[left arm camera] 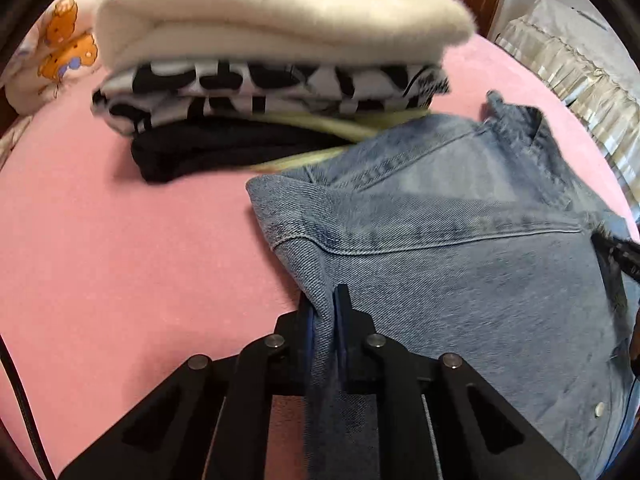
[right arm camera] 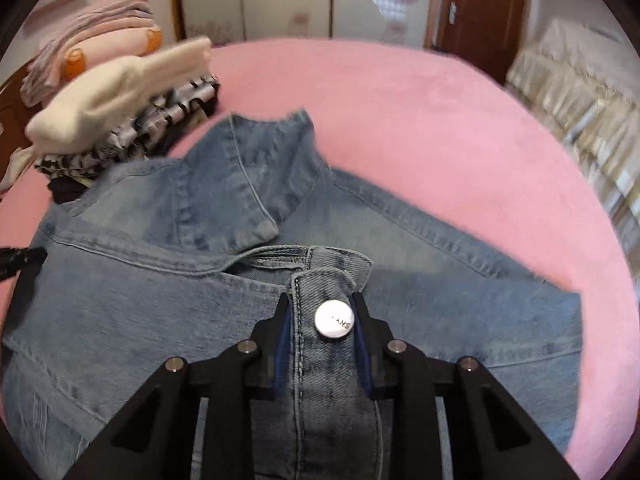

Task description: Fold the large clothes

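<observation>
Denim jacket [left arm camera: 460, 240] pinched between left gripper [left arm camera: 325, 312] fingers.

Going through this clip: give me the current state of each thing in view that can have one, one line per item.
Denim jacket: spread on the pink bed cover, not yet folded, collar flipped up.
Metal button: visible on the denim strip between the right pads.
Left hand-held gripper: shut on a jacket edge.
Right hand-held gripper: shut on the jacket's button strip.
Stack of clothes: folded, piled beside the jacket.
Door: closed.
</observation>
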`<action>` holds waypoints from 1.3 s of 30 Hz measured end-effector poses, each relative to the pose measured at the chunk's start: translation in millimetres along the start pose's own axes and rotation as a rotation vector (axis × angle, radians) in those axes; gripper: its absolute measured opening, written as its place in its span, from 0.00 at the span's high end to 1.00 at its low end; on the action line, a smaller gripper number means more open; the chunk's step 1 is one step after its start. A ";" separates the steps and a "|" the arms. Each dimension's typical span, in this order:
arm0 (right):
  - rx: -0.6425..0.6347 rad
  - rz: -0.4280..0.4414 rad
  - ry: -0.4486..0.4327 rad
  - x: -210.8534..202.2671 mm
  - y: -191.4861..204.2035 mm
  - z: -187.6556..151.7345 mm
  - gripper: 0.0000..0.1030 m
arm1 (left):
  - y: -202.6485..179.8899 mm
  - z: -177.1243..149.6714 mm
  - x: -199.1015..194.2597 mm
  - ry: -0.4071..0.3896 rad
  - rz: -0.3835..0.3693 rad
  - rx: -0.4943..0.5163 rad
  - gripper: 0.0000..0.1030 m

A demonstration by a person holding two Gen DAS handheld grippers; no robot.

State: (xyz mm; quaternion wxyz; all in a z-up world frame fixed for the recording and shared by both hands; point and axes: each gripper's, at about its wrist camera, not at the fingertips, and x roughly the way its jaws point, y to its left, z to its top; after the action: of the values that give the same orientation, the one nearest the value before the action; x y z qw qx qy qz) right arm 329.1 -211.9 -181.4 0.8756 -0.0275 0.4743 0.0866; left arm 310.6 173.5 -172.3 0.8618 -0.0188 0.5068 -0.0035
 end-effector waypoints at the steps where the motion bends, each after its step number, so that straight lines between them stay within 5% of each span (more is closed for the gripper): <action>1: 0.004 -0.016 0.004 2.7 0.3 -2.5 0.66 | -0.7 0.0 0.4 0.001 0.010 -0.003 0.87; 4: 0.043 -0.066 0.028 -9.5 -1.0 -0.8 0.50 | -1.4 3.3 -8.5 0.016 0.082 -0.017 0.65; 6: 0.034 -0.095 -0.009 -27.7 -0.1 -5.1 0.50 | -3.1 3.6 -25.9 0.003 0.150 -0.008 0.57; 10: 0.011 -0.107 -0.107 -69.8 9.9 -26.2 0.50 | -11.6 -4.1 -66.4 -0.073 0.161 -0.006 0.56; 15: 0.051 0.020 -0.136 -90.4 42.6 -45.7 0.50 | -48.6 -28.9 -95.0 -0.140 0.030 -0.023 0.56; 22: 0.035 0.114 -0.175 -101.1 114.7 -56.1 0.50 | -110.9 -63.0 -79.3 -0.103 -0.048 -0.047 0.56; 31: 0.096 0.176 -0.040 -51.6 123.0 -67.7 0.51 | -119.7 -84.0 -47.8 -0.057 -0.032 -0.053 0.50; 34: 0.089 0.141 -0.059 -52.2 113.5 -70.7 0.56 | -112.7 -81.2 -45.0 -0.048 -0.024 -0.058 0.46; 37: 0.112 -0.038 -0.074 -54.5 84.8 -69.8 0.56 | -97.2 -80.6 -46.4 -0.048 -0.004 -0.084 0.46; 39: 0.172 -0.067 -0.056 -52.3 55.9 -71.6 0.56 | -84.3 -80.5 -45.4 -0.046 0.004 -0.107 0.46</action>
State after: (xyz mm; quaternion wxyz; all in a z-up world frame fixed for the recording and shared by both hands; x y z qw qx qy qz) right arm 232.0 -172.8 -175.1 0.8900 0.0345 0.4542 0.0171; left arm 219.3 88.1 -168.7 0.8710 -0.0638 0.4864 0.0257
